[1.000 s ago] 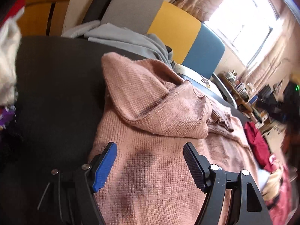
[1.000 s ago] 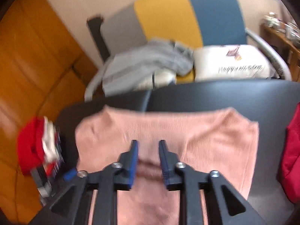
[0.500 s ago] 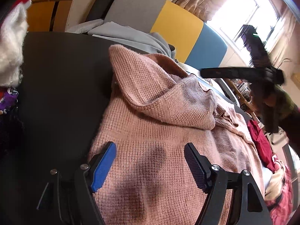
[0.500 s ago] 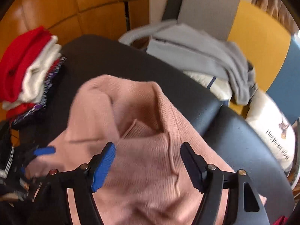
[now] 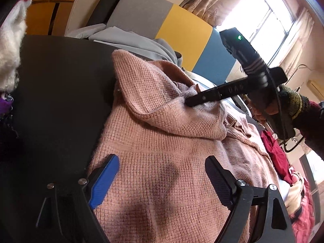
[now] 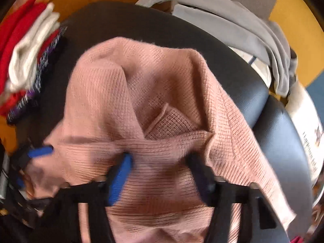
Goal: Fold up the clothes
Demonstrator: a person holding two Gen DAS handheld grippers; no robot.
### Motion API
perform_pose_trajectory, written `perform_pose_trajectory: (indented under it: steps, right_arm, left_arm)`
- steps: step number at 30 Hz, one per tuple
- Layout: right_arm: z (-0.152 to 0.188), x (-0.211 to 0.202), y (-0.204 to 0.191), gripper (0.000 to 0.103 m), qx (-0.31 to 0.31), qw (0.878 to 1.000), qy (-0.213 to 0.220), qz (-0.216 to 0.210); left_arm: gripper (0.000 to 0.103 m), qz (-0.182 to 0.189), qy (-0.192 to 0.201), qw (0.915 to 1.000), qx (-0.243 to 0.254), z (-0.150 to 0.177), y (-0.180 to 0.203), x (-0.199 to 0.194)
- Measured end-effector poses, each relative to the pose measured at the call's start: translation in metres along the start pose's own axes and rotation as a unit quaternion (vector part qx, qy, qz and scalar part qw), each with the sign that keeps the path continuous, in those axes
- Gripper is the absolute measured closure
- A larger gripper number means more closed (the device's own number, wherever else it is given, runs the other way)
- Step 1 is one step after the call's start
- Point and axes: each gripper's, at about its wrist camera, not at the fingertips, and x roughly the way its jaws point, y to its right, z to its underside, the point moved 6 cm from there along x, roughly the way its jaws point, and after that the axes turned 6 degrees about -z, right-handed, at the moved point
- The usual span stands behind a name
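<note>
A pink knit sweater [image 5: 162, 162] lies on the black table [image 5: 56, 91], its top part folded over into a loose flap. My left gripper [image 5: 162, 180] hovers low over the sweater's body. Its jaws are opening and nothing is between them. My right gripper [image 5: 190, 101] points steeply down into the flap, held by a hand in a dark sleeve. In the right wrist view the sweater [image 6: 141, 81] fills the middle. The right gripper [image 6: 160, 168] is blurred and its jaws are closing, with a ridge of knit bunched between the pads. The left gripper's blue pad [image 6: 40, 151] shows at the left.
A stack of folded red and white clothes [image 6: 24, 46] sits at the table's left edge. Behind the table stands a chair [image 5: 182, 32] with a grey, yellow and blue back. It holds a grey garment [image 6: 243, 26] and a printed white cushion [image 6: 309, 125]. Red clothes [image 5: 275, 158] lie to the right.
The right gripper swung in from the right and dropped onto the sweater's flap. Its jaws went wide, then narrowed around the knit. The left gripper stayed put and its jaws widened a little.
</note>
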Motion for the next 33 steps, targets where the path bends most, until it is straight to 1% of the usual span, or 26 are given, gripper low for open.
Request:
perform_pose_trajectory:
  steps: [1, 2, 3, 5, 7, 9, 10, 13, 14, 16, 17, 19, 20, 21, 23, 24, 25, 26, 28, 30, 31, 32, 33]
  right_arm:
    - [0.0, -0.002, -0.002, 0.095, 0.006, 1.0, 0.002, -0.005]
    - [0.001, -0.006, -0.007, 0.096, -0.007, 1.0, 0.002, 0.02]
    - [0.001, -0.01, -0.011, 0.098, -0.013, 1.0, 0.004, 0.025]
    - [0.003, -0.018, -0.021, 0.099, -0.025, 0.999, 0.008, 0.037]
    - [0.001, -0.041, -0.029, 0.099, -0.029, 0.998, 0.035, 0.047]
    - [-0.003, -0.076, -0.03, 0.099, -0.017, 0.995, 0.076, 0.056]
    - [-0.003, -0.097, -0.026, 0.099, -0.006, 0.993, 0.098, 0.067]
    - [0.006, -0.148, -0.001, 0.099, 0.049, 0.983, 0.15, 0.092]
    - [0.017, -0.166, 0.014, 0.099, 0.082, 0.977, 0.169, 0.099]
    - [0.035, -0.191, 0.04, 0.099, 0.133, 0.966, 0.195, 0.107]
    - [0.049, -0.202, 0.057, 0.099, 0.168, 0.957, 0.208, 0.11]
    - [0.074, -0.217, 0.078, 0.099, 0.224, 0.943, 0.226, 0.101]
    - [0.092, -0.219, 0.091, 0.098, 0.259, 0.934, 0.23, 0.086]
    - [0.11, -0.221, 0.104, 0.096, 0.294, 0.924, 0.234, 0.071]
    - [0.133, -0.217, 0.123, 0.094, 0.333, 0.913, 0.234, 0.043]
    - [0.146, -0.214, 0.132, 0.083, 0.349, 0.904, 0.242, 0.036]
    - [0.154, -0.204, 0.139, 0.077, 0.366, 0.897, 0.246, 0.032]
    - [0.164, -0.196, 0.146, 0.077, 0.383, 0.889, 0.249, 0.024]
    - [0.178, -0.178, 0.155, 0.077, 0.402, 0.881, 0.251, -0.001]
    - [0.194, -0.16, 0.158, 0.077, 0.411, 0.876, 0.249, -0.033]
    - [0.2, -0.15, 0.156, 0.077, 0.412, 0.876, 0.246, -0.042]
    - [0.211, -0.138, 0.153, 0.077, 0.411, 0.878, 0.24, -0.05]
    - [0.219, -0.128, 0.151, 0.077, 0.413, 0.876, 0.241, -0.064]
  left_arm:
    - [0.015, -0.001, 0.001, 1.0, 0.002, 0.0, 0.001, 0.0]
    - [0.015, 0.0, 0.002, 1.0, 0.003, 0.001, 0.001, 0.0]
    - [0.014, 0.002, 0.003, 1.0, 0.002, 0.001, 0.001, 0.0]
    - [0.014, 0.006, 0.005, 1.0, 0.001, 0.001, 0.0, 0.0]
    - [0.014, 0.009, 0.006, 0.9999, -0.002, 0.002, 0.0, -0.001]
    - [0.014, 0.011, 0.007, 0.9999, -0.003, 0.002, -0.001, -0.001]
    - [0.014, 0.011, 0.007, 0.9999, -0.003, 0.002, -0.001, -0.001]
    - [0.014, 0.011, 0.008, 0.9999, -0.003, 0.003, -0.001, -0.002]
    - [0.014, 0.011, 0.008, 0.9999, -0.003, 0.003, -0.001, -0.002]
    - [0.014, 0.011, 0.009, 0.9999, -0.003, 0.003, 0.0, -0.002]
    - [0.014, 0.011, 0.008, 0.9999, -0.003, 0.003, 0.0, -0.002]
    - [0.014, 0.007, 0.007, 0.9999, -0.002, 0.003, 0.0, -0.002]
    - [0.014, 0.004, 0.005, 1.0, -0.002, 0.003, 0.001, -0.003]
    - [0.014, 0.0, 0.002, 1.0, -0.003, 0.001, 0.002, -0.003]
    - [0.015, -0.005, -0.008, 0.9999, -0.01, -0.005, 0.004, -0.005]
    - [0.016, -0.004, -0.009, 0.9998, -0.015, -0.009, 0.005, -0.007]
    - [0.016, 0.003, -0.004, 0.9998, -0.019, -0.017, 0.008, -0.01]
    - [0.016, 0.011, 0.001, 0.9997, -0.02, -0.024, 0.011, -0.014]
    - [0.012, 0.031, 0.004, 0.9991, -0.028, -0.039, 0.016, -0.018]
    - [0.012, 0.054, -0.016, 0.9963, -0.065, -0.046, 0.012, -0.009]
    - [0.012, 0.057, -0.024, 0.9948, -0.081, -0.049, 0.009, -0.003]
    - [0.012, 0.051, -0.032, 0.9942, -0.089, -0.05, 0.006, 0.003]
    - [0.012, 0.046, -0.039, 0.9932, -0.1, -0.05, 0.002, 0.01]
